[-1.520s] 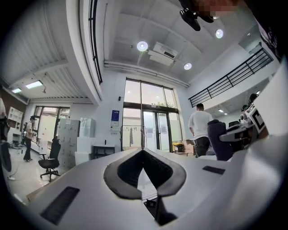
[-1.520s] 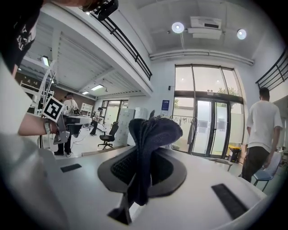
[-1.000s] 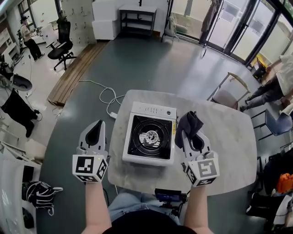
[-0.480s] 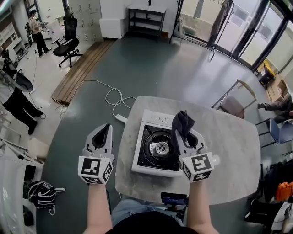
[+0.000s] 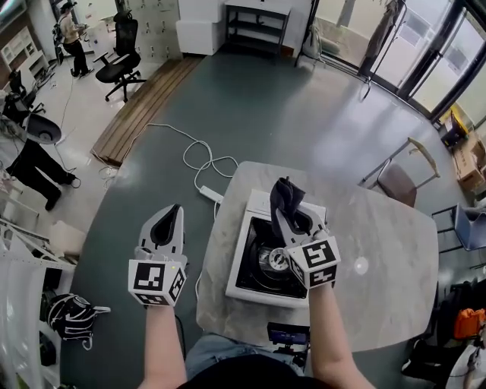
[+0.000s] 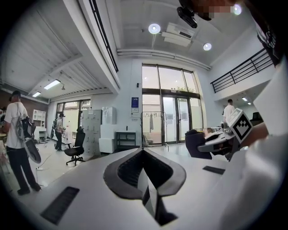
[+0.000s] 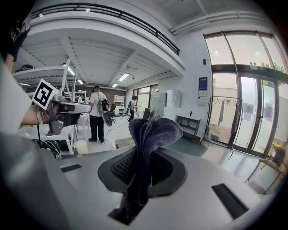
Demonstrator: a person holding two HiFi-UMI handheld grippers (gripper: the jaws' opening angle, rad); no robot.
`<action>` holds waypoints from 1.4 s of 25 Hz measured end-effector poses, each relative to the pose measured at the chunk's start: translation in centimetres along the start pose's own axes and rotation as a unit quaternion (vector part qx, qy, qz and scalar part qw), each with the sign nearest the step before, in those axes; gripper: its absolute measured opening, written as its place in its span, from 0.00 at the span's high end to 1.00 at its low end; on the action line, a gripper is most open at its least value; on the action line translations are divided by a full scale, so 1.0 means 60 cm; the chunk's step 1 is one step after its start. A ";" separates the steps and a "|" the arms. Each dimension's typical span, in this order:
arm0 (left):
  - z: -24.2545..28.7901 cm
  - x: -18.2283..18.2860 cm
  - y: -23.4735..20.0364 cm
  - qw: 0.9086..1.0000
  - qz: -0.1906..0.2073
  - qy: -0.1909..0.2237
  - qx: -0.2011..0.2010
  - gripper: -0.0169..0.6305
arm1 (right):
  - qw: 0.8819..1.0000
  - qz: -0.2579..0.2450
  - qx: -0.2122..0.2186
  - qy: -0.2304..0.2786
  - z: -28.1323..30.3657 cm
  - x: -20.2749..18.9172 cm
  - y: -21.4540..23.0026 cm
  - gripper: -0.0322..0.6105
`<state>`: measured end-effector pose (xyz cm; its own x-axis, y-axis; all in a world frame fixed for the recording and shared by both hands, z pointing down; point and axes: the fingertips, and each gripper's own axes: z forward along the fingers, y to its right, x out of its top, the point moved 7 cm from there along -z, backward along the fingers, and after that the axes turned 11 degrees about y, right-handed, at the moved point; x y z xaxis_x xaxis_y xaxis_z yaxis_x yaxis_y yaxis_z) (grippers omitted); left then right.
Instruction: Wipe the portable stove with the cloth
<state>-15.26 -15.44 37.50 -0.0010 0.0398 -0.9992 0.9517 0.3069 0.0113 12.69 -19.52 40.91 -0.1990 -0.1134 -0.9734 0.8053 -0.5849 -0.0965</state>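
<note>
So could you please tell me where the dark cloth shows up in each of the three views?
Head view: cloth centre, clamped in the right gripper over the stove.
Left gripper view: cloth middle right.
Right gripper view: cloth centre, between its jaws.
Shared landmark: the black shelf unit.

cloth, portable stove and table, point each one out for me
cloth [image 5: 285, 194], head view, its bunched top
portable stove [image 5: 253, 262], head view, left side of its black top
table [image 5: 380, 228], head view, bare top right of the stove
</note>
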 end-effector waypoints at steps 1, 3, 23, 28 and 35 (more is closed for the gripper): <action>-0.004 -0.005 -0.007 1.000 -0.001 -0.004 0.008 0.96 | 1.000 0.002 0.005 -0.004 0.012 -0.006 -0.001 0.85; -0.010 -0.016 -0.021 1.000 -0.002 -0.014 0.024 0.96 | 1.000 0.005 0.016 -0.013 0.034 -0.017 0.000 0.85; -0.042 -0.062 -0.098 0.994 -0.004 -0.058 0.096 0.96 | 0.973 -0.066 0.092 -0.199 0.211 -0.131 -0.004 0.85; -0.026 -0.064 -0.086 0.995 -0.006 -0.057 0.085 0.96 | 0.968 -0.079 0.098 -0.216 0.211 -0.136 -0.003 0.85; -0.007 -0.062 -0.062 0.997 -0.006 -0.056 0.060 0.96 | 0.965 -0.083 0.093 -0.231 0.192 -0.141 0.016 0.85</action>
<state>-18.92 -16.32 41.18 0.0156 -0.0721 -0.9973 0.9818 0.1897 0.0017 8.72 -28.40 51.44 -0.5782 -0.3266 -0.7477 0.6353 -0.7552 -0.1615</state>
